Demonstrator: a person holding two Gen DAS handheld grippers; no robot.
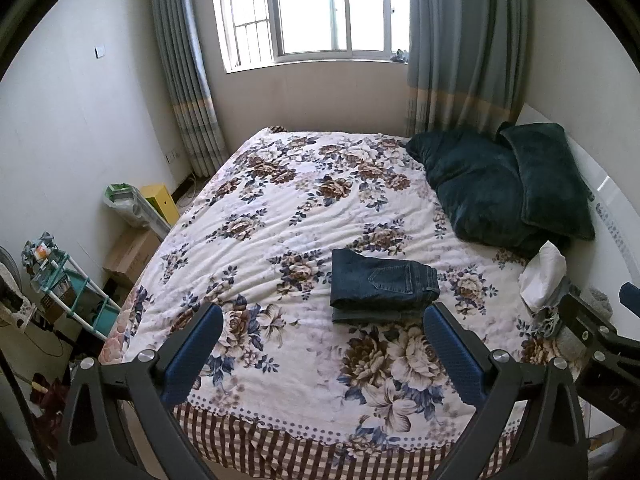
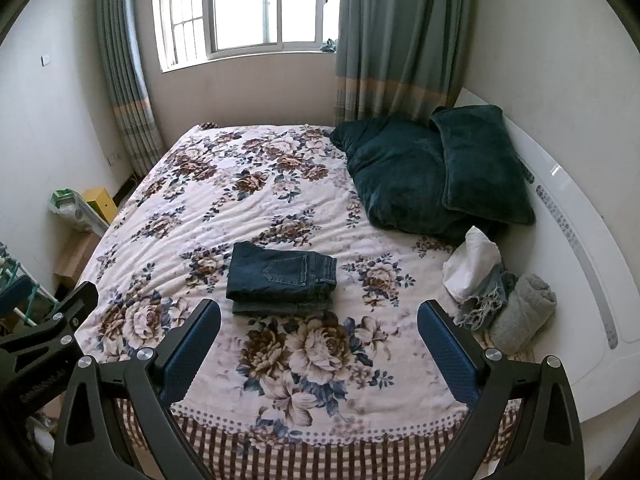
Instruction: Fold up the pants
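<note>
1. We see only part of the right gripper (image 1: 600, 320) at the left wrist view's right edge, so its jaws stay unreadable there.
2. The folded pants (image 2: 280, 280) hide their lower layers; we cannot count the folds.
3. The rear pillow (image 2: 480, 164) covers part of the front pillow (image 2: 392, 176).
4. The shelf rack (image 1: 72, 292) holds small items too tiny to identify.
5. The white cloth (image 2: 472, 264) overlaps a fringed blue fabric (image 2: 488, 296) beneath it.

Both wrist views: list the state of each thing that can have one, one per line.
Jeans: folded into a compact stack, flat on the bedspread.
Left gripper: open, empty.
Right gripper: open, empty.
Curtains: drawn aside.
Pillows: leaning by the headboard.
Grey towel: rolled.
</note>
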